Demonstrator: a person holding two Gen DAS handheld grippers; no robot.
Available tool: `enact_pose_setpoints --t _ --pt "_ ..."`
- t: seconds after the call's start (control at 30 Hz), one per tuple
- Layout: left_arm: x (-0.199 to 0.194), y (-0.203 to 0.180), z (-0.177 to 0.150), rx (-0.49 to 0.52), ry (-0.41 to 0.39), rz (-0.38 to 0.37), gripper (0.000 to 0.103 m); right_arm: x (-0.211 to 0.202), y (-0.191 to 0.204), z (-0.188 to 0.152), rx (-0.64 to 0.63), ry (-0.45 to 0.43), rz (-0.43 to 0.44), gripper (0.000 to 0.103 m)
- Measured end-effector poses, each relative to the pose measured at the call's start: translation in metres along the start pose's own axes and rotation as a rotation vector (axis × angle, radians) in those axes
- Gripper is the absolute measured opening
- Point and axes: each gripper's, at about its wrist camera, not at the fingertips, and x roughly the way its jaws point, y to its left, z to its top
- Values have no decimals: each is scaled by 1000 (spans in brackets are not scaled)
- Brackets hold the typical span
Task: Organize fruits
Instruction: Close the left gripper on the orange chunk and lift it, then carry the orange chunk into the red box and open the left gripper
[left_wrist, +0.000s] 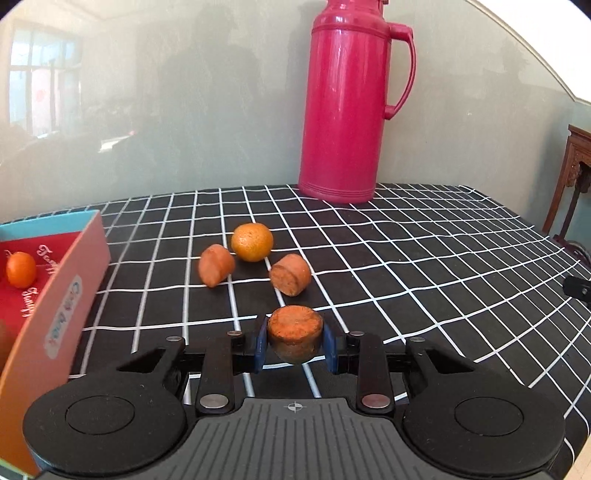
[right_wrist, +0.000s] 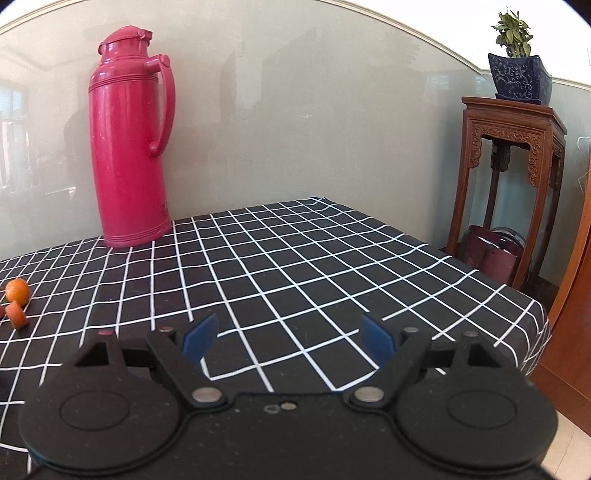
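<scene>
Left wrist view: left gripper (left_wrist: 295, 341) clamped on a flat-topped orange fruit chunk (left_wrist: 294, 336), cut face up, squeezed across its width. Open box (left_wrist: 79, 266) at ten o'clock, one small orange fruit (left_wrist: 21, 269) already inside; probably the drop spot, so next travel up and left. Whole mandarin (left_wrist: 252, 242) and two more chunks (left_wrist: 216, 265) at twelve on the checked cloth (left_wrist: 406, 266). Right wrist view: right gripper (right_wrist: 289, 334) spread wide, empty, fruit far off at nine o'clock; left clearly nearer.
</scene>
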Motion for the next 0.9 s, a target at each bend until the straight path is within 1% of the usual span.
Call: enact_pose_setpoints --t 0.53,0.9 --pt "-50 58 3 -27 -78 102 31 -8 59 11 -34 -12 127 83" --pt "-75 116 -2 -83 -109 216 31 -15 101 11 -58 -13 200 83"
